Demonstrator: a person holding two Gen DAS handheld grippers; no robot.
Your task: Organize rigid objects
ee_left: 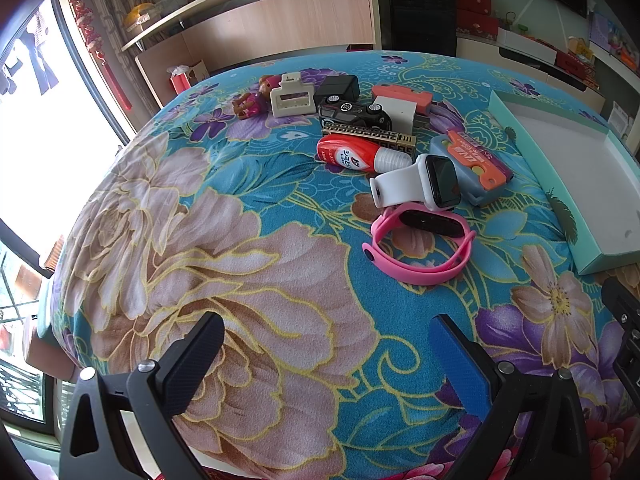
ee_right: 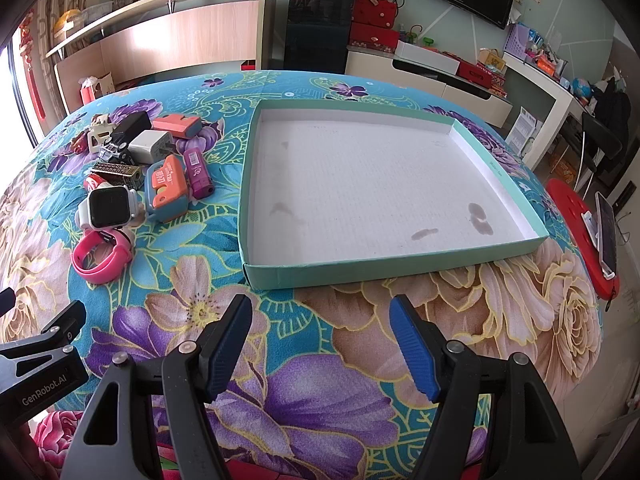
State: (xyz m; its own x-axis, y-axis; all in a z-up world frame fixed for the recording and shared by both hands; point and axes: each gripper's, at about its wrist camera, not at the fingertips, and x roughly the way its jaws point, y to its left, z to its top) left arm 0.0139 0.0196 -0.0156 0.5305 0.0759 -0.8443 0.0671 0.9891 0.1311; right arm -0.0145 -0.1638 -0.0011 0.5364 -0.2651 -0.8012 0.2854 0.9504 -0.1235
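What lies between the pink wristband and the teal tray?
Nothing but bare flowered cloth separates the pink wristband from the teal tray; the right wrist view shows it best.

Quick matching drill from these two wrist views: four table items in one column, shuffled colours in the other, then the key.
1. toy car
2. fitness band
3. smartwatch
4. shallow box

A. pink strap
B. teal outside, white inside
C. black body
D. white strap, dark screen

Pairs: 1-C, 2-A, 3-D, 4-B
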